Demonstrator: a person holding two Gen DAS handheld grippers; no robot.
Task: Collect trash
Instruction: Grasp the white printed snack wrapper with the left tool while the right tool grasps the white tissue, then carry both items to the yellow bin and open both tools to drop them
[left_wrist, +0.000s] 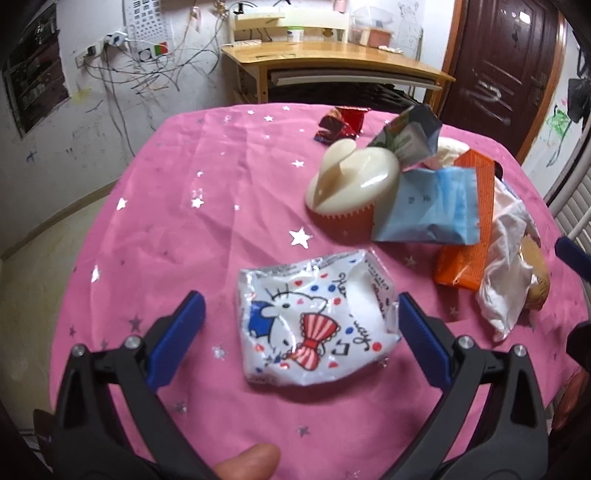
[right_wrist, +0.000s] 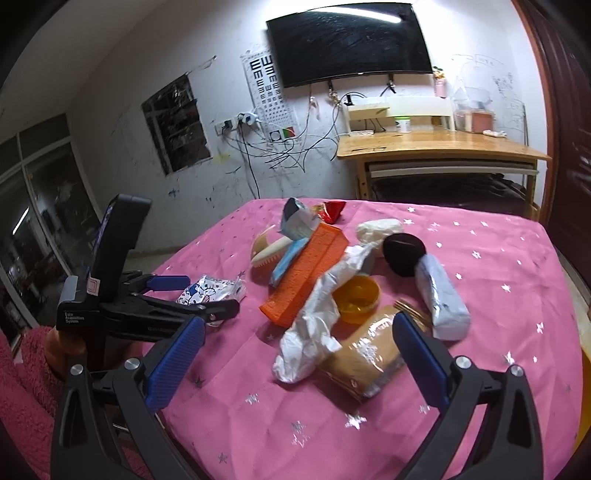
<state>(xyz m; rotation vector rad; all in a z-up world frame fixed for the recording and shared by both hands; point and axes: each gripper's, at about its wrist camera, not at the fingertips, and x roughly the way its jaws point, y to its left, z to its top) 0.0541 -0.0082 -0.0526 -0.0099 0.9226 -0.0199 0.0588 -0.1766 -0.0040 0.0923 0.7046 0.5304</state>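
Note:
A white cartoon-cat wrapper (left_wrist: 314, 325) lies on the pink star tablecloth (left_wrist: 207, 229). My left gripper (left_wrist: 301, 314) is open with its blue fingers on either side of the wrapper, just above it. The wrapper also shows in the right wrist view (right_wrist: 212, 290), beside the left gripper (right_wrist: 207, 295). My right gripper (right_wrist: 299, 332) is open and empty above a crumpled white wrapper (right_wrist: 314, 328) and a brown clear-wrapped pack (right_wrist: 365, 362).
A pile sits mid-table: an orange box (right_wrist: 306, 273), a light blue packet (left_wrist: 432, 206), a cream brush (left_wrist: 354, 177), a red foil wrapper (left_wrist: 340, 122), a yellow bowl (right_wrist: 356, 299), a black disc (right_wrist: 404, 254), a silver-white packet (right_wrist: 443, 302). A wooden desk (right_wrist: 436, 147) stands behind.

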